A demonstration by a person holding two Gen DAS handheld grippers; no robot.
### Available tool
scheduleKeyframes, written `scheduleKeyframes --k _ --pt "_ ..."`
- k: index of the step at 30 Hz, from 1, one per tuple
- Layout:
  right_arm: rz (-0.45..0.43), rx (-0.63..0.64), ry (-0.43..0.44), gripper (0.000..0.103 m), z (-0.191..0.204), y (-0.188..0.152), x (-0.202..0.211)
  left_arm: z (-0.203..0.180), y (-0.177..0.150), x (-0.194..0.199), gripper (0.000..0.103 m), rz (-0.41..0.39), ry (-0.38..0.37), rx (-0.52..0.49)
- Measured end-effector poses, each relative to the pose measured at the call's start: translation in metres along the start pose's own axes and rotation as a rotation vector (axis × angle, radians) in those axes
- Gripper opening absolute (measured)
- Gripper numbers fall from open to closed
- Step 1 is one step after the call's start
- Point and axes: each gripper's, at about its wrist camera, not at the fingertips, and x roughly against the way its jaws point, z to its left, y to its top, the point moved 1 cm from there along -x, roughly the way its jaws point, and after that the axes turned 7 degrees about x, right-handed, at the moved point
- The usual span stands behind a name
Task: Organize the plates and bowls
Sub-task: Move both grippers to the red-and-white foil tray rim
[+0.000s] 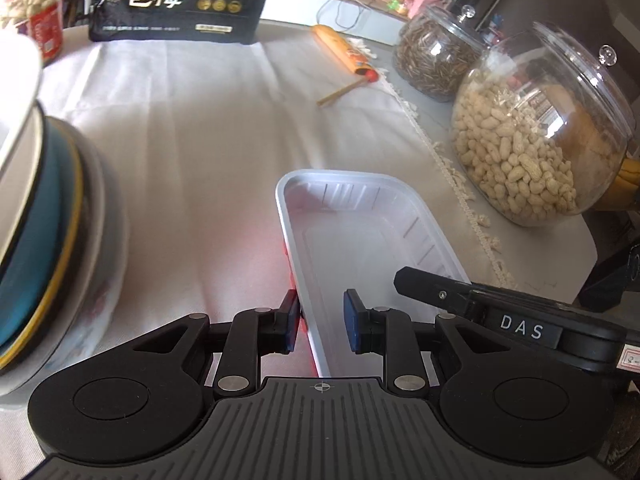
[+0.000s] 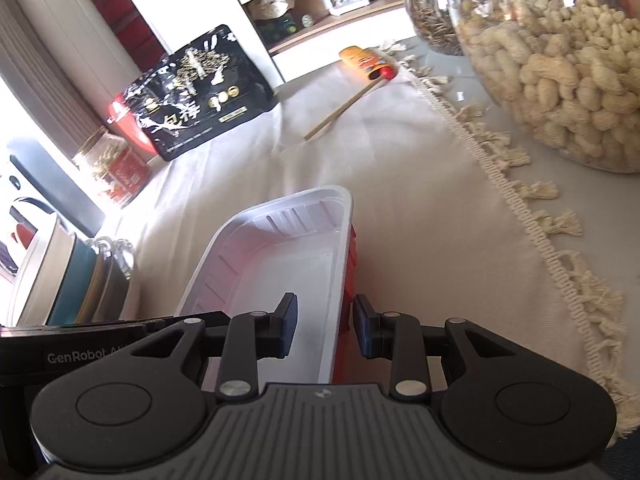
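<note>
Near edge of bench: white tray (image 1: 352,236), red outside, on pale cloth (image 1: 180,128).
Left gripper (image 1: 322,322): fingers straddle tray's left rim; contact unclear, cannot tell if clenched.
Right gripper (image 2: 324,326): fingers straddle right rim; likewise cannot tell.
Pose: both angled down, side by side.
Stack: bowls and plates (image 1: 44,216) left of tray.
Progress: most stacked; tray left.
Surroundings: peanut jar (image 1: 536,140).

I have both tongs pitched downward and narrowed, the left tongs (image 1: 322,320) straddling one long rim of the tray (image 1: 360,236), the right tongs (image 2: 325,326) straddling the opposite rim
</note>
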Motion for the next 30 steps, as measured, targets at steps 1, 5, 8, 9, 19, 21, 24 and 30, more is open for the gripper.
scheduleKeyframes --k 1,5,8,9,19,21,24,30 --pt "0.005 0.010 0.014 0.030 0.006 -0.002 -0.003 0.007 -0.003 0.004 0.026 0.004 0.008 0.019" --pt "0.042 0.033 0.010 0.030 0.017 -0.009 -0.015 0.019 -0.007 0.007 0.026 0.018 0.011 0.059" --pt "0.048 0.040 -0.002 0.029 0.015 -0.010 -0.019 0.018 -0.007 -0.004 0.026 0.062 0.014 0.072" --pt "0.049 0.036 0.002 0.029 0.014 -0.010 -0.019 0.018 -0.008 -0.007 0.025 0.072 0.012 0.074" --pt "0.019 -0.019 0.067 0.042 0.003 -0.009 -0.020 0.033 -0.006 -0.010 0.021 0.077 -0.044 0.164" --pt "0.016 -0.014 0.084 0.050 0.005 -0.010 -0.020 0.032 -0.006 -0.010 0.019 0.073 -0.043 0.158" --pt "0.014 0.011 0.089 0.060 0.011 -0.011 -0.021 0.030 -0.007 -0.010 0.019 0.068 -0.040 0.139" --pt "0.050 -0.068 0.109 0.060 0.002 -0.004 -0.021 0.032 -0.011 -0.009 0.019 0.044 -0.047 0.107"
